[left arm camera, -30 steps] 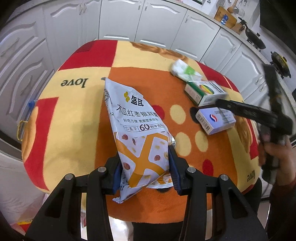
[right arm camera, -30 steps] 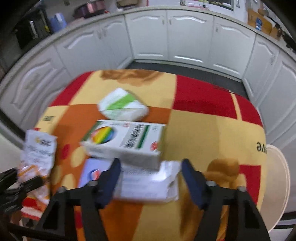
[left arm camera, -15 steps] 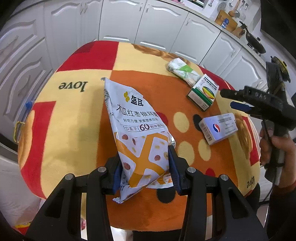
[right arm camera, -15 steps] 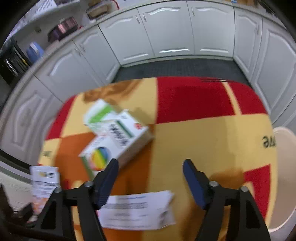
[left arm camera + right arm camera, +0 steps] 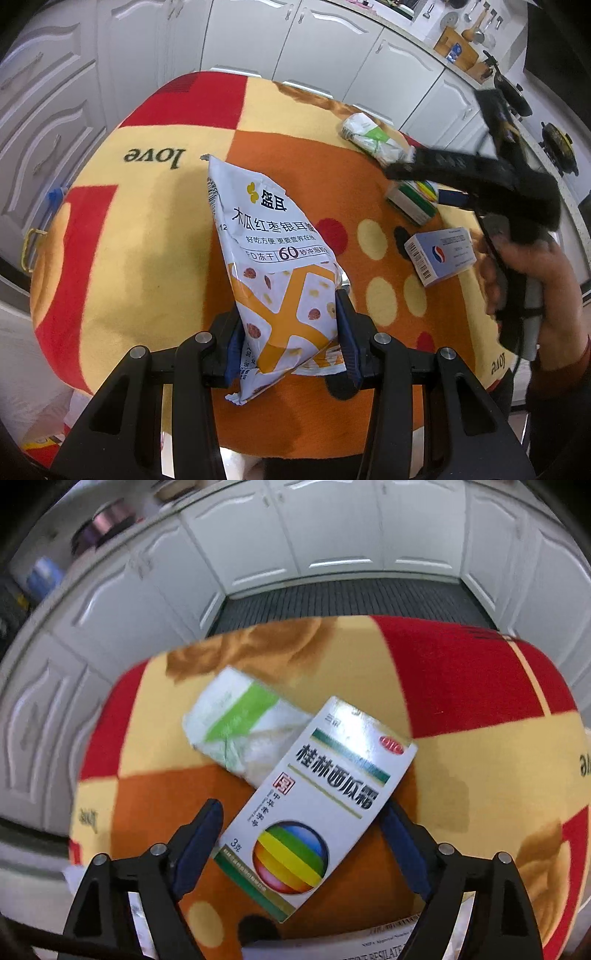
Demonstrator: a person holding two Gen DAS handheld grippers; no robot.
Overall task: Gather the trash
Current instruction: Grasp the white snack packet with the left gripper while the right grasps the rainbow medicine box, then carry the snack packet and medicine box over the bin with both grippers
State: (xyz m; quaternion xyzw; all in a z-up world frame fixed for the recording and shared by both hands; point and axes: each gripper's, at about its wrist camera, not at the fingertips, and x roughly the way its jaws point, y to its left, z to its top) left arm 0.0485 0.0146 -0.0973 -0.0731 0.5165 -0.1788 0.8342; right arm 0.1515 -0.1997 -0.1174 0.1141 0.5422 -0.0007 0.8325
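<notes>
Right, on my left wrist view the left gripper (image 5: pixel 290 332) is clamped on the snack bag (image 5: pixel 273 254), both blue pads pressed into its lower sides, and the bag stands up from the jaws with its torn top edge leaning away from me. Under it is the table, covered by a patterned cloth (image 5: pixel 147 206) in red, yellow and orange with "love" printed on it. Over to the right I can see the right gripper (image 5: pixel 410 164) reaching across, blurred, with the person's hand (image 5: pixel 535 280) wrapped round its handle. Below its fingers sits the rainbow medicine box (image 5: pixel 412 203), partly hidden. Nearer me lies the blue-and-white box (image 5: pixel 439 254), flat on the cloth and well apart from the bag. At the far edge is the crumpled green-and-white wrapper (image 5: pixel 369 138).

Now the right wrist view: the right gripper (image 5: pixel 301 843) has its jaws opening, fingers spread wide on either side of the rainbow medicine box (image 5: pixel 317 805). The box lies flat and skewed between them; whether the pads touch it I cannot tell. Its far corner overlaps the green-and-white wrapper (image 5: pixel 240 723). At the bottom edge, a sliver of the blue-and-white box (image 5: pixel 369 945) shows. White cabinets (image 5: pixel 332 528) ring the room behind.
</notes>
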